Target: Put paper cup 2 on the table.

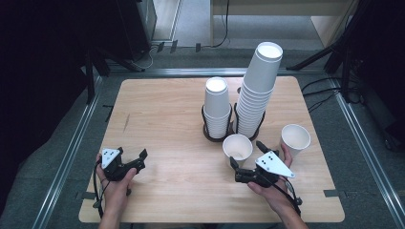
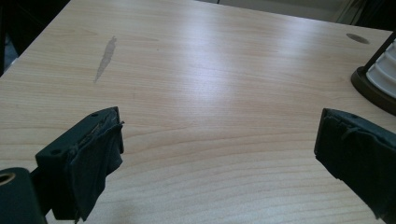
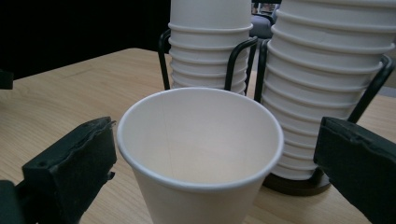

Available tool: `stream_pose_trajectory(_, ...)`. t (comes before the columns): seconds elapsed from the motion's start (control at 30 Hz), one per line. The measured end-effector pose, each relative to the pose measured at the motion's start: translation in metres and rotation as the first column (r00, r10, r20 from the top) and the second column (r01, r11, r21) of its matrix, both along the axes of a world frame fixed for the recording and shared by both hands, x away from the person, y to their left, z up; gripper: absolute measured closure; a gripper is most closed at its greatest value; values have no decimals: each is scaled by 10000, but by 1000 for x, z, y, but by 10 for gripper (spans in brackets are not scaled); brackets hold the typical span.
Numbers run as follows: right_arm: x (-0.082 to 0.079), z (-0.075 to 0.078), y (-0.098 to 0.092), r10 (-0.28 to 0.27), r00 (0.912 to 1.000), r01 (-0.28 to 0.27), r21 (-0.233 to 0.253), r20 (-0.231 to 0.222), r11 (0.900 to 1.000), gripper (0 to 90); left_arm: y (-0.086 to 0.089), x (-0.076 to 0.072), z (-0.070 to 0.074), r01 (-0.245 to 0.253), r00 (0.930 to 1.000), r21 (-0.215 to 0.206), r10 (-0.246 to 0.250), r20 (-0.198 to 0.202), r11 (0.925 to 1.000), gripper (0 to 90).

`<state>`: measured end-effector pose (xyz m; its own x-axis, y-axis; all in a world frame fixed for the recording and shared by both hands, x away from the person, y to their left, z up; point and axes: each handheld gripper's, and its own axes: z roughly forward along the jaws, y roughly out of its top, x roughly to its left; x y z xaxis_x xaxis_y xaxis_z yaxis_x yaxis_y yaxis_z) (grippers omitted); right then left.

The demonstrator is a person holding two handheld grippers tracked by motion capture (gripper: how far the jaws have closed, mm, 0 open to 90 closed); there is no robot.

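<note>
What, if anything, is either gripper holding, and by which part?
Nothing. The right gripper is open around a paper cup without touching; the left gripper is open.

Gaping tool (image 2: 219, 154) above bare wooden table (image 2: 210, 79)

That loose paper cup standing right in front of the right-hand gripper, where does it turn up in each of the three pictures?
High view: the loose cup stands right of centre, before the right gripper.
Left gripper view: not in it.
Right gripper view: the cup sits centre, between the open jaws, untouched.
Shared landmark: the shorter stack in its black wire holder behind the cup.
</note>
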<state>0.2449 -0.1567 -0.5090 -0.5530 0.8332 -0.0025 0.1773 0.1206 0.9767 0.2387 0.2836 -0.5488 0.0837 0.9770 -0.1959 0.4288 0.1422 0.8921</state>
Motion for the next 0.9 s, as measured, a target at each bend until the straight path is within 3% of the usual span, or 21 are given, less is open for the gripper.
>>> stream_pose_trajectory(0.33,-10,6,-25,-368,9992,366,186,131,9992,0,6,-14,-1,-15,10000,254,15,-6,9997,15)
stream_pose_trajectory(0.53,-15,6,-47,-840,9964,835,333,136,9960,0,12,-22,-2,-57,10000,181,57,15,9998,15)
stream_pose_trajectory(0.7,-18,2,-67,-1324,9912,1323,285,8,9908,0,15,-24,-2,-153,9999,11,153,39,9999,15)
stream_pose_trajectory(0.9,-20,-2,-90,-1879,9821,1882,258,-124,9818,0,12,-31,-2,-21,9997,274,14,244,9996,15)
